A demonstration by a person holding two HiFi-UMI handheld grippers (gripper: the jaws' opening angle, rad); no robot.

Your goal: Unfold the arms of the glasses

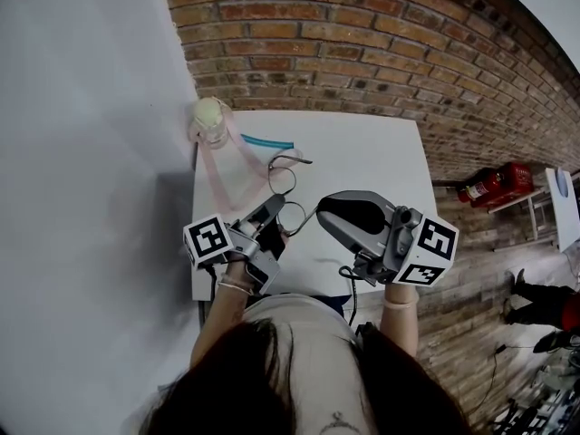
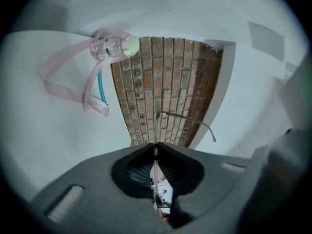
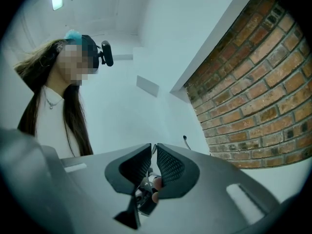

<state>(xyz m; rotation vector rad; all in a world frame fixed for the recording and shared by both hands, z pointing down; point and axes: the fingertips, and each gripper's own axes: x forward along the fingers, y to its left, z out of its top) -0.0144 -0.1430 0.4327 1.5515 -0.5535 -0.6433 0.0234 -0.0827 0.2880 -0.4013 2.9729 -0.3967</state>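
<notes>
The glasses (image 1: pixel 281 178), light, thin-wired and easily bent, hang over the table (image 1: pixel 362 152), their frame edge pinched in the left gripper's (image 2: pixel 155 147) closed jaws, while the right gripper (image 3: pixel 153 150), jaws nearly together, seems to nip one slim arm, best held near its hinge.

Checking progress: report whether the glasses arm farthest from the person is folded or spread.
Spread: the arm sticks out sideways from the frame clamped in the left tool.
</notes>
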